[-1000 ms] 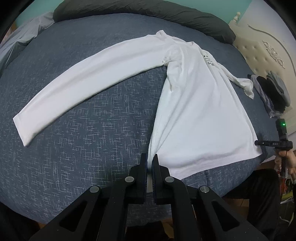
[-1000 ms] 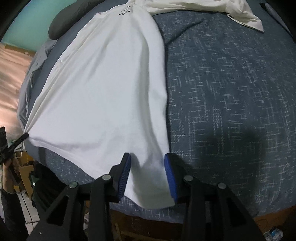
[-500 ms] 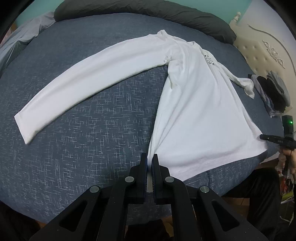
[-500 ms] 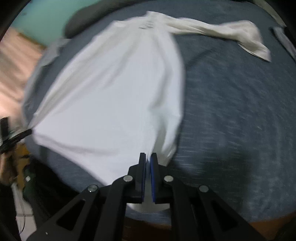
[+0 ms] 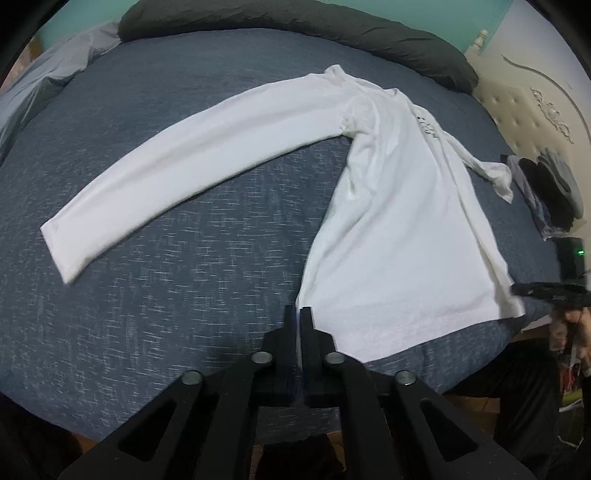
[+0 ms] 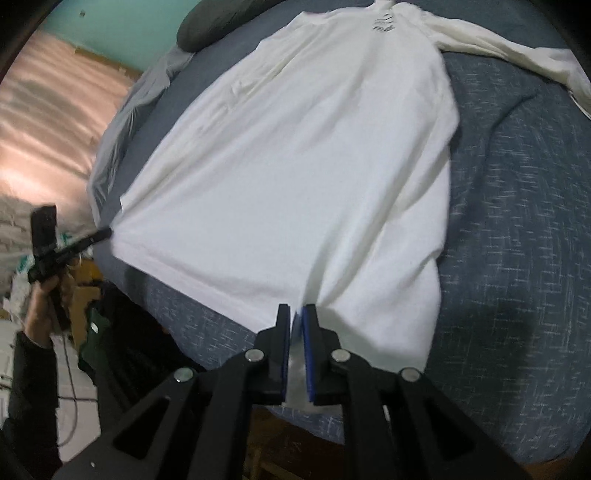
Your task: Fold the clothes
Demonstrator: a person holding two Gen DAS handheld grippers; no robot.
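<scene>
Item: white long-sleeved shirt (image 5: 399,229), laid flat on a bed with a dark blue flecked cover (image 5: 184,258), collar toward the far side, hem at the near edge.

Left to right, left wrist view: grey bedding (image 5: 48,85) at the far left corner; one sleeve (image 5: 199,162) stretched out flat to the left across the cover; dark grey pillow (image 5: 295,22) along the far edge; shirt body with a small dark print (image 5: 426,127) near the collar; other sleeve (image 5: 491,173) lying rumpled to the right; pile of dark clothes (image 5: 554,192) beside a cream headboard (image 5: 532,107).

Left gripper (image 5: 299,314): jaws fully together, pinching the shirt's near left hem corner.

Right gripper (image 6: 295,314): blue-padded jaws nearly together, having just been closing and then easing slightly apart, white hem fabric clamped between them near the right hem corner
</scene>
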